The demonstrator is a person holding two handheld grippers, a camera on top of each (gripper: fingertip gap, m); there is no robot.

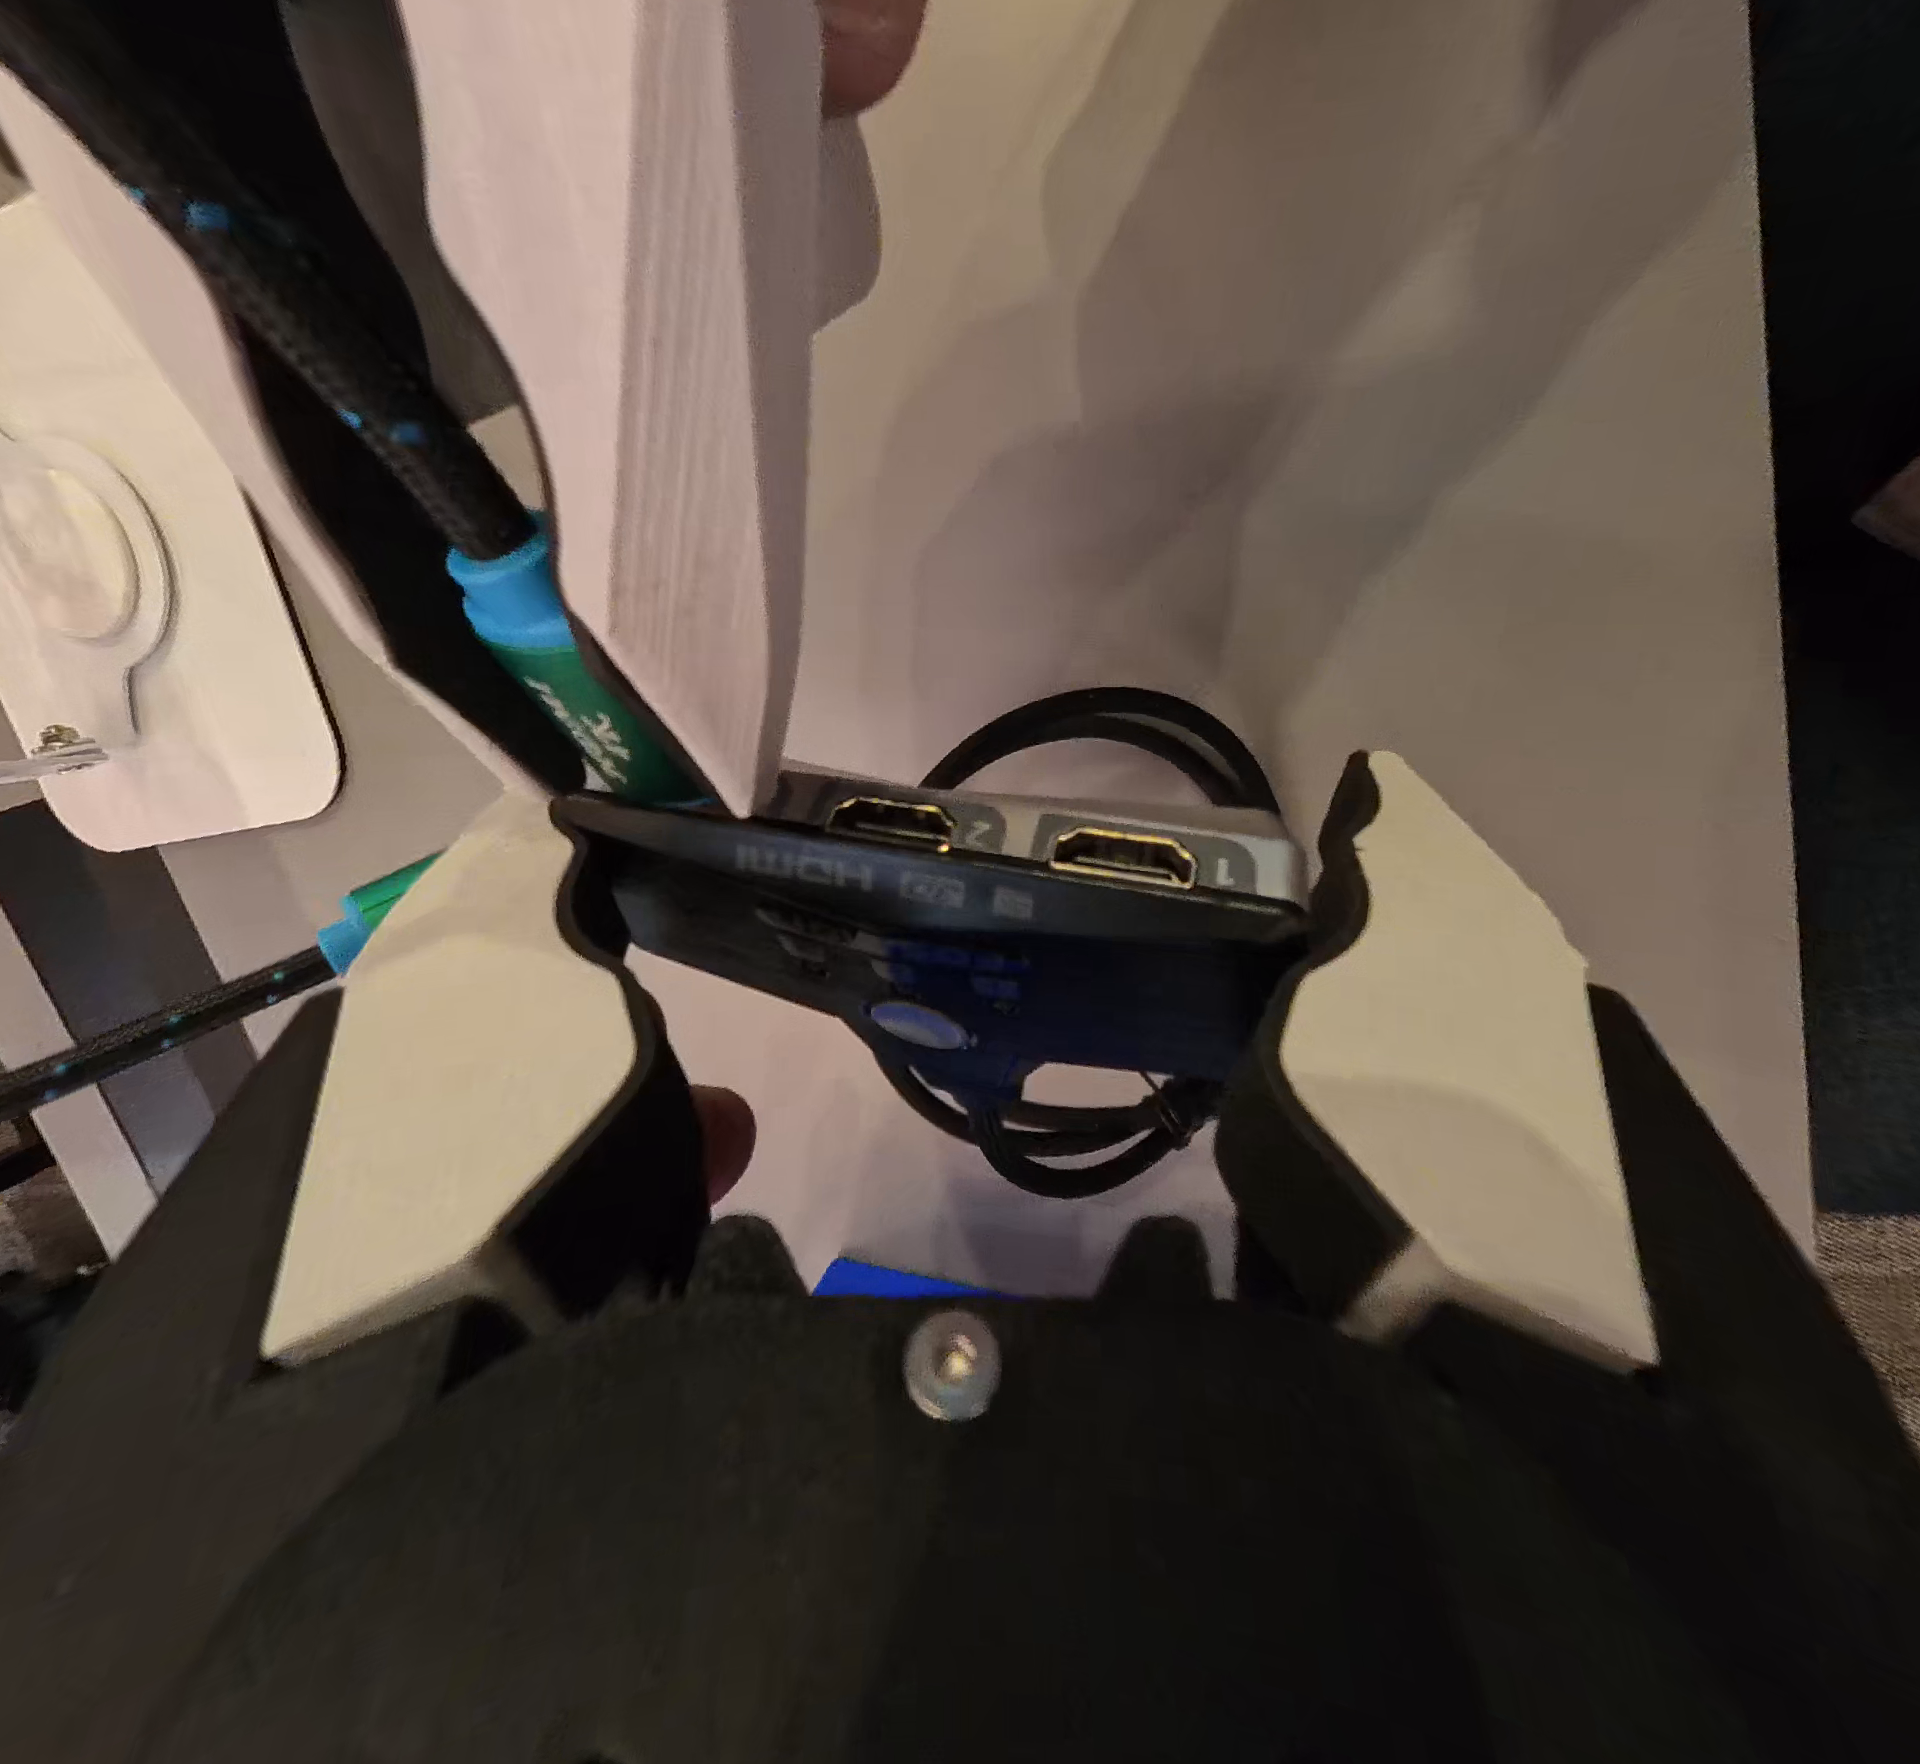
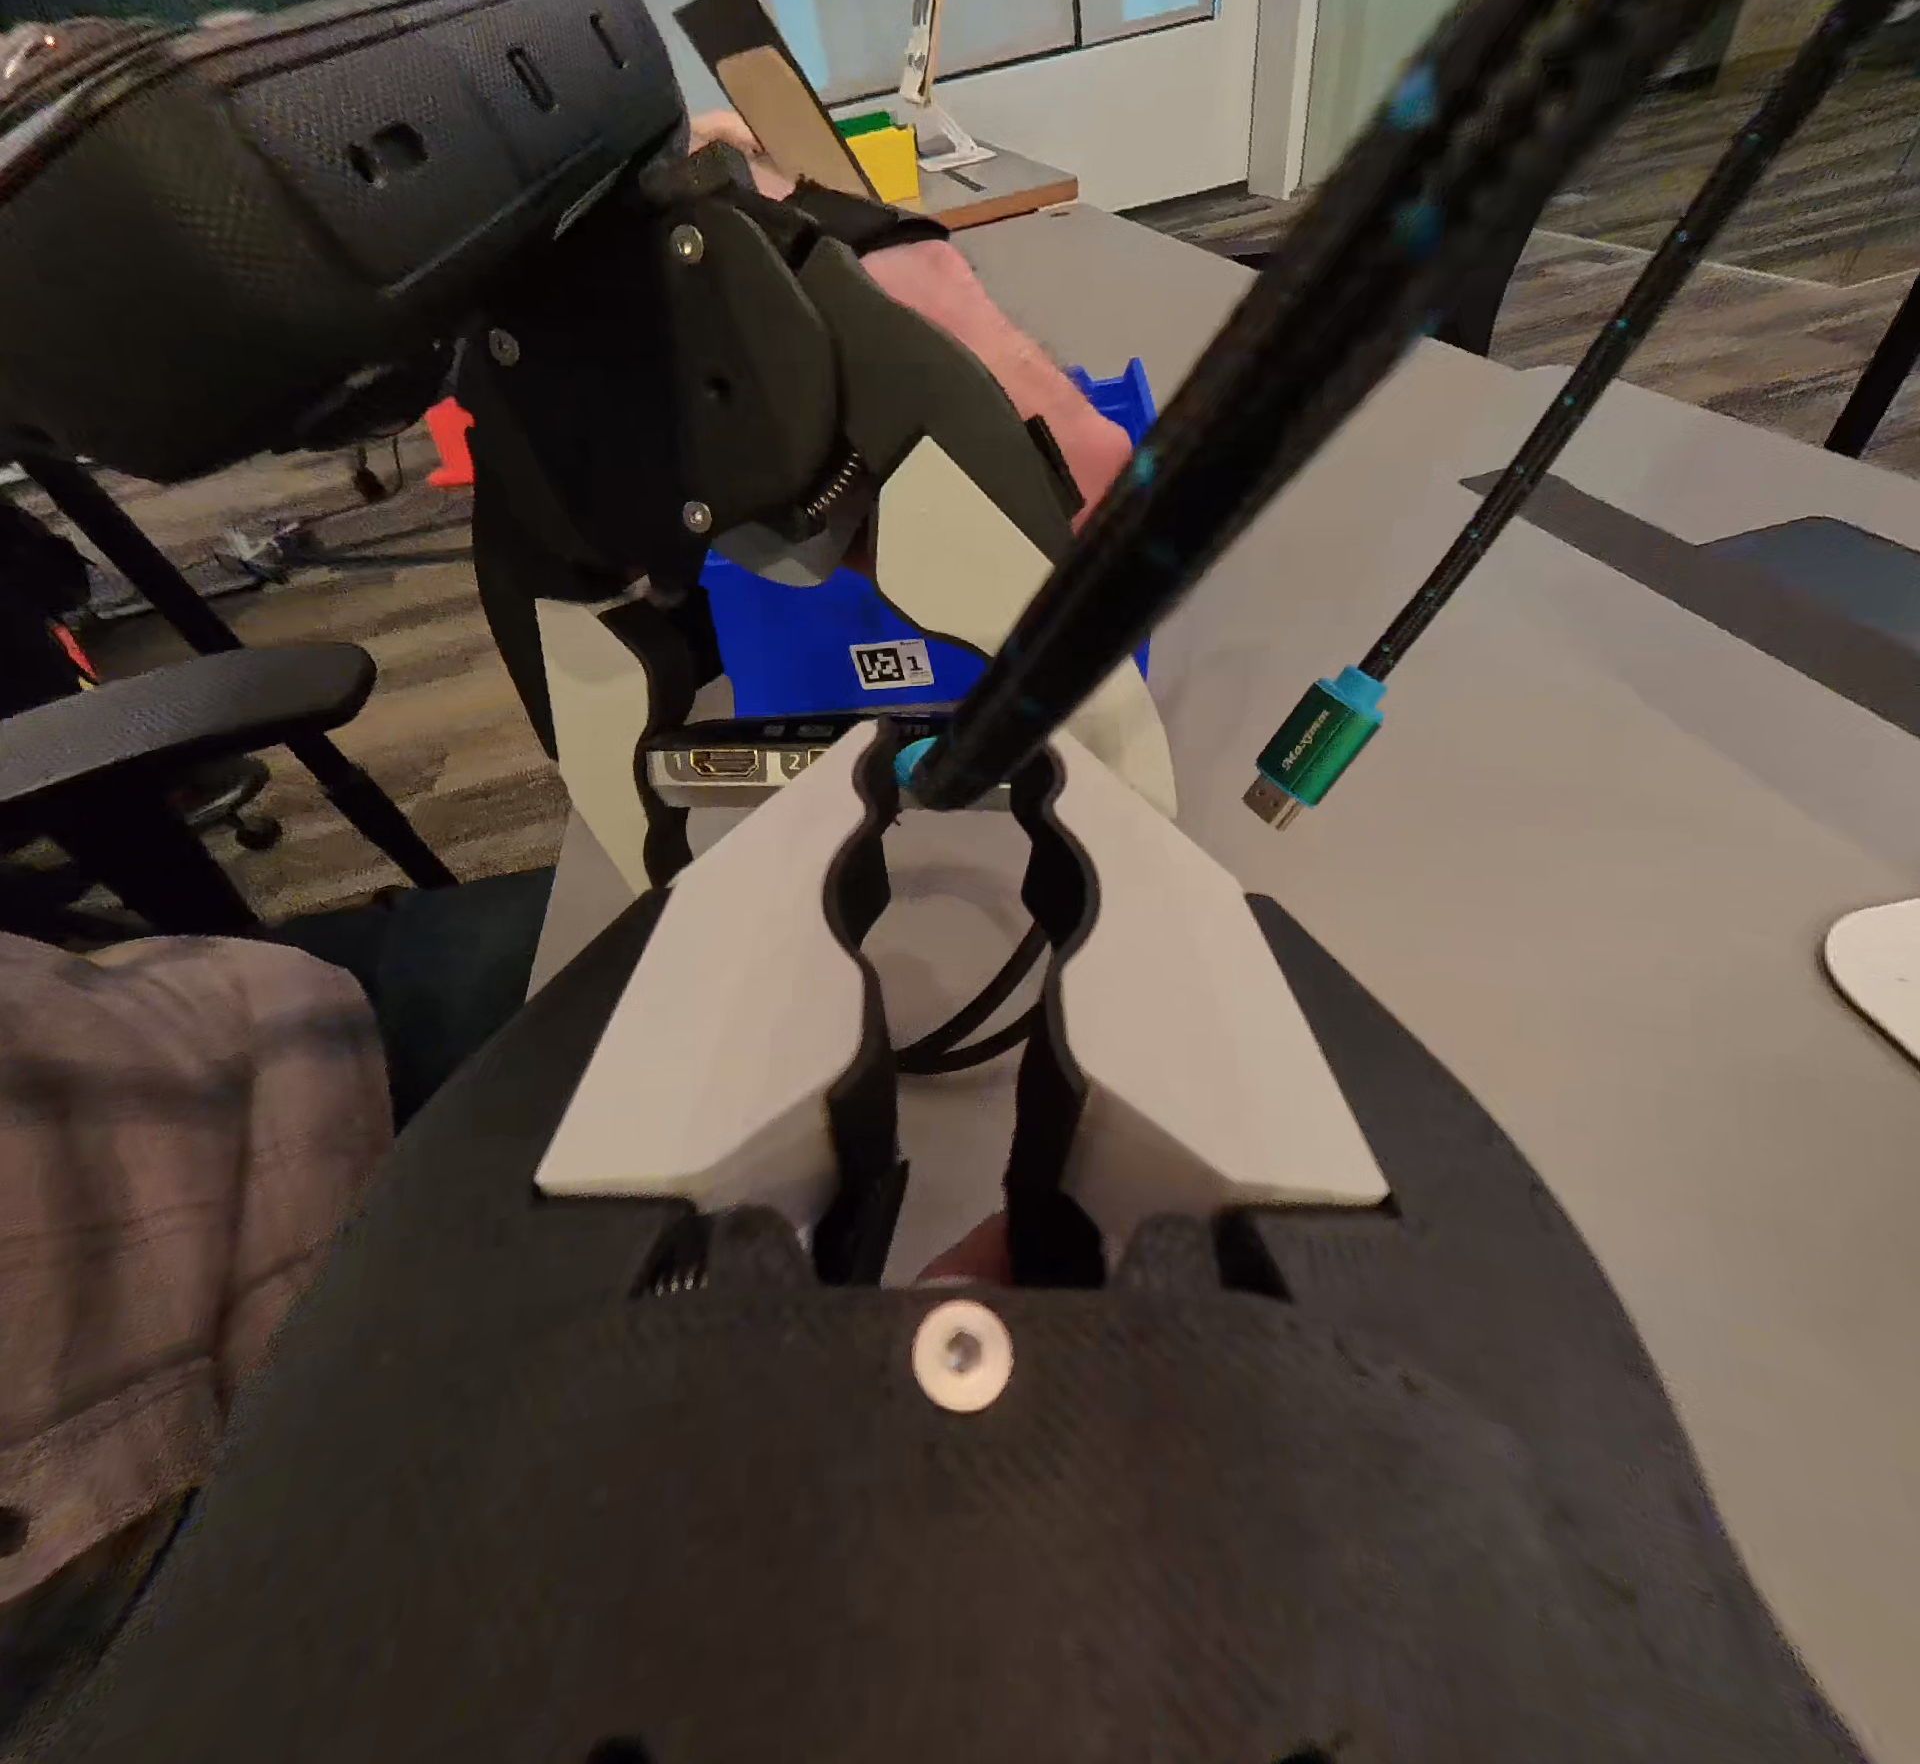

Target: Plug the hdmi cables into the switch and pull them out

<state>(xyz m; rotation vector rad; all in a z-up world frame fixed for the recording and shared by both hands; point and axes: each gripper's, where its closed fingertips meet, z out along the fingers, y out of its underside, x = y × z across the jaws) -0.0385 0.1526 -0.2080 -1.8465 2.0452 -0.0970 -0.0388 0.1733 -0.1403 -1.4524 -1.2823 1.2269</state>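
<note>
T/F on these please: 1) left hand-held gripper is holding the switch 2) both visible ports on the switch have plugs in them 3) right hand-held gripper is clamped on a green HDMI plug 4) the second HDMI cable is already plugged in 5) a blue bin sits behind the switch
1) True. The left hand-held gripper is shut on the switch, pinching its two ends.
2) False. The two ports facing the left wrist camera are empty.
3) True. The right hand-held gripper grips the green plug right at the switch's edge.
4) False. The second plug lies loose on the grey table.
5) True. The blue bin stands just behind it.
</note>
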